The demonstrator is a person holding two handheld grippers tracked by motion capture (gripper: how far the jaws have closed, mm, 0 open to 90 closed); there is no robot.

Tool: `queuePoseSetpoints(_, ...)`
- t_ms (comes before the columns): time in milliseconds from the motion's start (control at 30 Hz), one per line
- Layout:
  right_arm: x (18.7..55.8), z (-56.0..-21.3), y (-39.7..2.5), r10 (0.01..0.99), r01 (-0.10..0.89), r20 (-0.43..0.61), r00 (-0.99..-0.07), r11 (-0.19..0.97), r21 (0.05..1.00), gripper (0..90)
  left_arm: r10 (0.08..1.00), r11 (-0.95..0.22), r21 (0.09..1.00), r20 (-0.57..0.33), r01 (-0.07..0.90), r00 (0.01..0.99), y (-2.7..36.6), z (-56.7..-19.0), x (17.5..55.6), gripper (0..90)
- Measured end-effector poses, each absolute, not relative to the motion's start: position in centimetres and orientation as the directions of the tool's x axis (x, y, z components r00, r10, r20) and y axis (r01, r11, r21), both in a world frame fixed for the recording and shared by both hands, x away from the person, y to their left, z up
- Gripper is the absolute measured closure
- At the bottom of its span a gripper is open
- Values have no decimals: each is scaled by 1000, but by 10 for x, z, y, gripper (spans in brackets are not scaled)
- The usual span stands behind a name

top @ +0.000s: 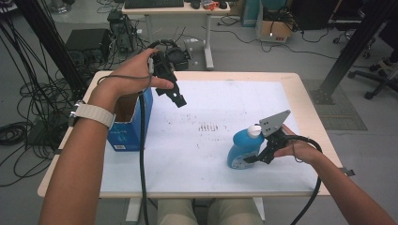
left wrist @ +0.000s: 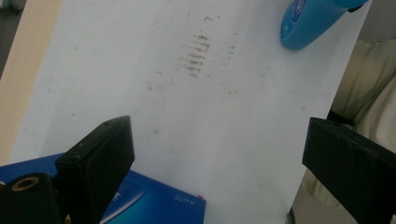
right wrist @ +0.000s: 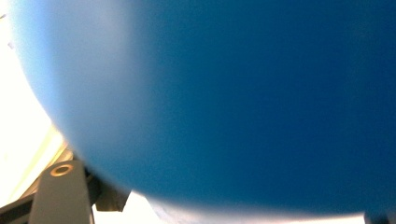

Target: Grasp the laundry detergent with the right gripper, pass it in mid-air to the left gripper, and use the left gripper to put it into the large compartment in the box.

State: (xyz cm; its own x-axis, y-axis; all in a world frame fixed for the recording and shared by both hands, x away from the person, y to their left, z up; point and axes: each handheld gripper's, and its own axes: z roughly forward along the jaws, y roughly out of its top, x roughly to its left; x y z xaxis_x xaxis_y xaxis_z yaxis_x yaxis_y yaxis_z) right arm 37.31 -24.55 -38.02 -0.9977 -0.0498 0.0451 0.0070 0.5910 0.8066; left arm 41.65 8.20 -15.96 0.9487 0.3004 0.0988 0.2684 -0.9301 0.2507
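A blue bottle (top: 241, 150) with a white cap stands on the white mat (top: 220, 103) at the front right, leaning slightly. My right gripper (top: 257, 157) is shut on its right side, and the bottle's blue wall (right wrist: 243, 102) looms very close in the right gripper view. An open-topped blue box (top: 127, 133) stands at the mat's left edge. My left gripper (top: 179, 100) hangs above the mat just right of the box, jaws wide apart and empty. In the left gripper view, the left gripper (left wrist: 219, 137) looks down on the mat, the box corner (left wrist: 159, 203) and the bottle's base (left wrist: 313, 21).
The wooden table (top: 302, 101) shows a bare rim around the mat. Dark smudges (top: 209, 126) mark the mat's middle. On the floor beyond are cables (top: 28, 98), black frame posts (top: 49, 42), a desk (top: 173, 9) and a cardboard box (top: 274, 30).
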Motion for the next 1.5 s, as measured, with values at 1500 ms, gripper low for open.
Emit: queuePoseSetpoints(1500,375,-388,-245,-86,-29,21,-996,541,841,425,305,-927,255,93,274,948,82,-162,417,96)
